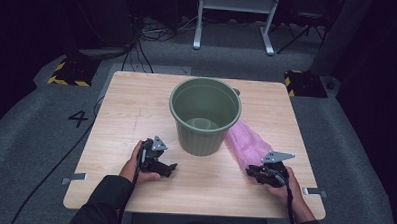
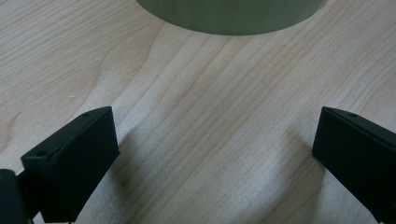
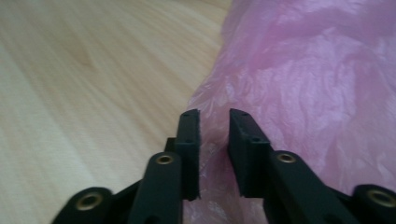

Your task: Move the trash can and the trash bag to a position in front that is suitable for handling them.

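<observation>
Forearms in dark sleeves (image 1: 101,201) enter nearest the camera. Wooden table (image 1: 136,105) carries a green bucket (image 1: 205,115), upright and seemingly empty, taken as landmark. Pink plastic bag (image 1: 248,143) lies crumpled against the bucket's right side, reaching toward the person. Left gripper (image 1: 170,167) rests on the table in front-left of the bucket, jaws spread wide, nothing between them. Right gripper (image 3: 214,140) is at the bag's near edge, jaws narrowed around a thin fold; whether the film is truly pinched is unclear. Risk, judged: thin film slips free on lifting, or the dragged bag nudges the bucket.
</observation>
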A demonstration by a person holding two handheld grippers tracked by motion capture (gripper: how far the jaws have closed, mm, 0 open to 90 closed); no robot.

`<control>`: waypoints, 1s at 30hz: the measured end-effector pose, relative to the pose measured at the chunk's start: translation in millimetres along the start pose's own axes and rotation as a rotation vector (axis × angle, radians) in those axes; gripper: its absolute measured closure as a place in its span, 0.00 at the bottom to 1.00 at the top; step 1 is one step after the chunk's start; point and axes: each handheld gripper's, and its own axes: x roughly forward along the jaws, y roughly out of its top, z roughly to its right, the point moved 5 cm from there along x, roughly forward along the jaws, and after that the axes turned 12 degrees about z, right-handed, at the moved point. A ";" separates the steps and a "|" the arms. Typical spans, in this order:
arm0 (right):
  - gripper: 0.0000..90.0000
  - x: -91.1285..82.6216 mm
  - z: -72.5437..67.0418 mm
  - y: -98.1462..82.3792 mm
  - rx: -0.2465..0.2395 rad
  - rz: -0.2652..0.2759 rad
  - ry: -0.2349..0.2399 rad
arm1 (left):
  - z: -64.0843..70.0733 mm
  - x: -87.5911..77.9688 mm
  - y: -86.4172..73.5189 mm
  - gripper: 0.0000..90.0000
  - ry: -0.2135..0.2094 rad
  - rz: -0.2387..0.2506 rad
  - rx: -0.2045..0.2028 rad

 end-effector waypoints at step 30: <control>0.69 -40.5 78.4 2.4 0.003 0.098 -0.109 | 0.6 -0.9 -0.6 0.00 -0.003 -0.002 -0.002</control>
